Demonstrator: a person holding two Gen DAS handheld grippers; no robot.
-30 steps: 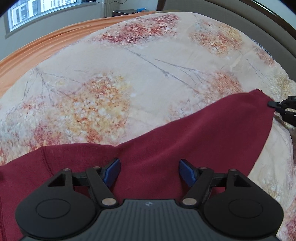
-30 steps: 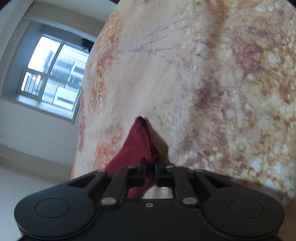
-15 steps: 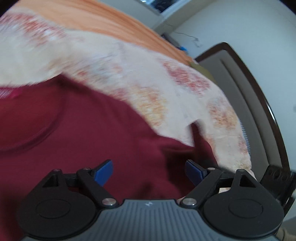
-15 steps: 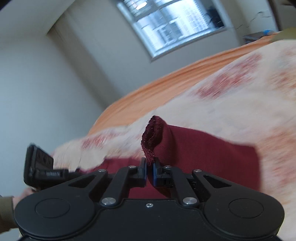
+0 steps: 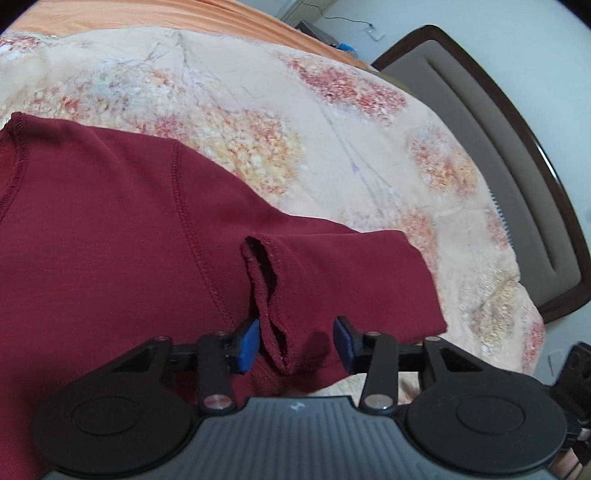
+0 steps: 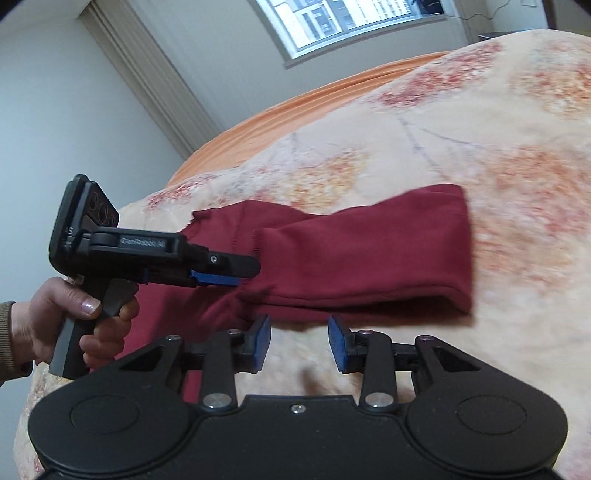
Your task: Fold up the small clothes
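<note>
the dark red knit top (image 5: 110,229) lies spread on the bed, on a cream quilt with orange-red blossom print (image 5: 258,110), and one sleeve (image 6: 369,251) is folded across onto the body of the garment, its fold edge out toward the right in the right wrist view.

left hand-held gripper (image 5: 295,345) now: blue pads (image 5: 248,343) are closing, standing at a middling gap, and the frayed sleeve cuff (image 5: 269,317) sits right between them. the left pad is just at the cuff's edge, the right pad stands off with bare fabric showing, so there is no pinch on the cloth (between the pads, yes; gripped, no).

from the right wrist view you catch that same left hand-held gripper side-on, a bare hand (image 6: 74,314) wrapped round its grey grip, its blue pad tip down against the red fabric near the cuff.

right hand-held gripper (image 6: 299,343): jaws opening, a moderate gap, nothing between them. only the quilt shows in that gap, and the folded sleeve's near edge lies just beyond the fingertips, apart from them.

an orange bedsheet (image 6: 295,107) runs along the far side of the quilt, a window (image 6: 351,18) sits high in the wall, and a padded headboard with dark wooden frame (image 5: 517,166) curves round the right side in the left wrist view.
</note>
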